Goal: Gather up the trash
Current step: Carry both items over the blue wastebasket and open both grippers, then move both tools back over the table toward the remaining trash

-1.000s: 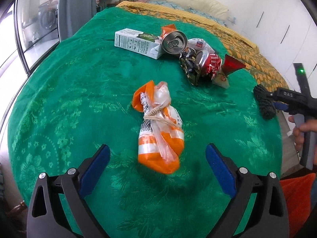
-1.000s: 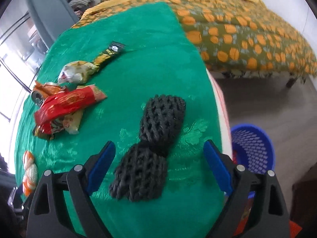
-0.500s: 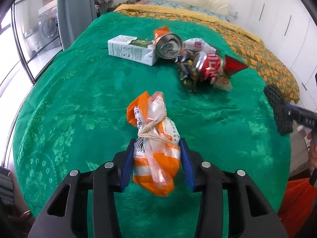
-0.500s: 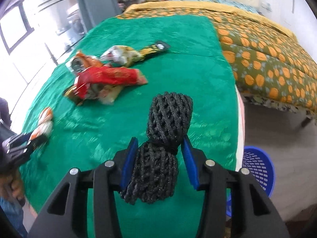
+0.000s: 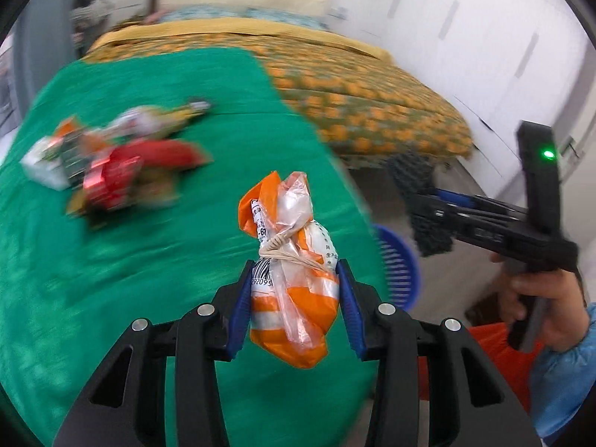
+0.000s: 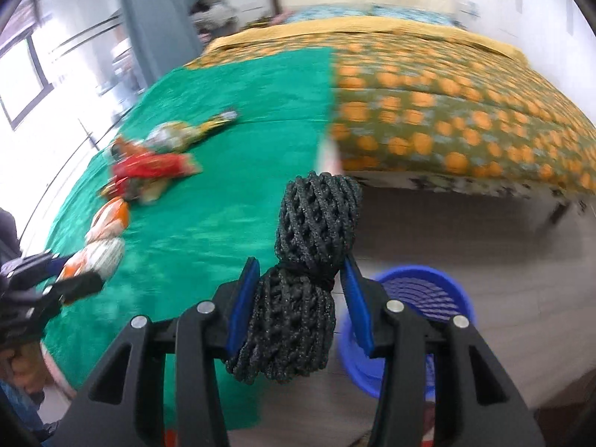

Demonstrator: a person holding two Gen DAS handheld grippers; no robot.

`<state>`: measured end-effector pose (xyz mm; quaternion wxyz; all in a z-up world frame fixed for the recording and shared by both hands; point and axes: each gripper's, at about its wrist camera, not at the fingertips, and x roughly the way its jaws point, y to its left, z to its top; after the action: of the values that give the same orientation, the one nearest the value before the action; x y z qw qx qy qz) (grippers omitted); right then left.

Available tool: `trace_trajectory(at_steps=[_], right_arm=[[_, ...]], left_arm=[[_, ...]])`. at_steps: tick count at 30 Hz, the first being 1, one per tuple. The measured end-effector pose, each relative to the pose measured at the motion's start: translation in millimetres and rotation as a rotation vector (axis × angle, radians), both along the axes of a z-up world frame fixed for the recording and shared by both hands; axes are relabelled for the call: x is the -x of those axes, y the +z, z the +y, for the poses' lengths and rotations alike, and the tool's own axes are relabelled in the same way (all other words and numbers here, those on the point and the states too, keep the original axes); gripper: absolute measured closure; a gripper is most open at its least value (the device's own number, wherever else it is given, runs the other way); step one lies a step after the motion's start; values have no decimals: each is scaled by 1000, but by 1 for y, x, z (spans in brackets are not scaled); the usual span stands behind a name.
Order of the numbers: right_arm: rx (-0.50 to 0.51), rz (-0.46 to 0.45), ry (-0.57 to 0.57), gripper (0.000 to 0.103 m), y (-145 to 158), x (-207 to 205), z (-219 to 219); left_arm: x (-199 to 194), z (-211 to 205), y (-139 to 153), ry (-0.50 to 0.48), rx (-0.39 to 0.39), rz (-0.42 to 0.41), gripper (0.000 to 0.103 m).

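Two grippers are in our hands, each clamped on a piece of trash. In the left wrist view, at the left of the frame, a blurred heap of wrappers (image 5: 123, 171) lies on the green cloth (image 5: 186, 268). At lower centre our left gripper (image 5: 294, 305) has its blue pads pressed against both sides of an orange and clear plastic bag (image 5: 294, 279), knotted with string and held above the cloth. Just right of it we see the rim of a blue basket (image 5: 400, 268) on the floor. At the right edge our right hand (image 5: 547, 305) holds the other gripper.

In the right wrist view, the green cloth (image 6: 208, 231) fills the left, with the wrappers (image 6: 149, 171) at upper left. At lower centre our right gripper (image 6: 301, 301) is closed narrowly on a black mesh bundle (image 6: 309, 268). The blue basket (image 6: 428, 320) sits at lower right, below and just beside the bundle. Beyond, a patterned bedspread (image 6: 465, 119) spans the upper right.
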<state>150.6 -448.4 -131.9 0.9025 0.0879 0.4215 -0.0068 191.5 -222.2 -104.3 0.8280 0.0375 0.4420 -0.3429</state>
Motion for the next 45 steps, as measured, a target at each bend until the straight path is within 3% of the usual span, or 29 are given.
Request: trace_trajectory(at_steps=[5,12,18,25,28,29,31,34,37,39,43,45], right_arm=[[-1,40,-95,59,-15,9,-66],[-24,143,-177,58,-70,11,-135],[-49,210,-189,58,-105,4,-168],[-126,237,-199,56,-135,-5,-190],[-159,233,-206,24,-142,-9,-197],[-166,229,-212,24,-143,-9,-199],[-185,225,-225,24,-144,-10,-205],[-193,197,-252,24,-133,-6,-213],[-171,135,-282,16,-109,1,-217],[-145,73,-299,13,-85,9,-215],[-98,-45,-325,9,-44,21,-205],[-77,-111,-328,9,-24,25,-193]], left_arm=[[14,-84,-11,-94,4,42,61],[22,-189,-65,-150,-49,97,60],[9,-235,-116,-149,-87,151,60],[-2,-260,-160,-151,-137,179,59],[-8,-266,-174,-141,-150,174,37],[-10,-267,-176,-130,-151,167,29],[-15,-271,-181,-114,-150,161,24],[-18,-272,-178,-95,-145,158,18],[-8,-263,-157,-99,-90,122,12],[2,-254,-136,-103,-45,85,5],[25,-223,-84,-115,71,34,5],[35,-205,-65,-116,88,-1,5]])
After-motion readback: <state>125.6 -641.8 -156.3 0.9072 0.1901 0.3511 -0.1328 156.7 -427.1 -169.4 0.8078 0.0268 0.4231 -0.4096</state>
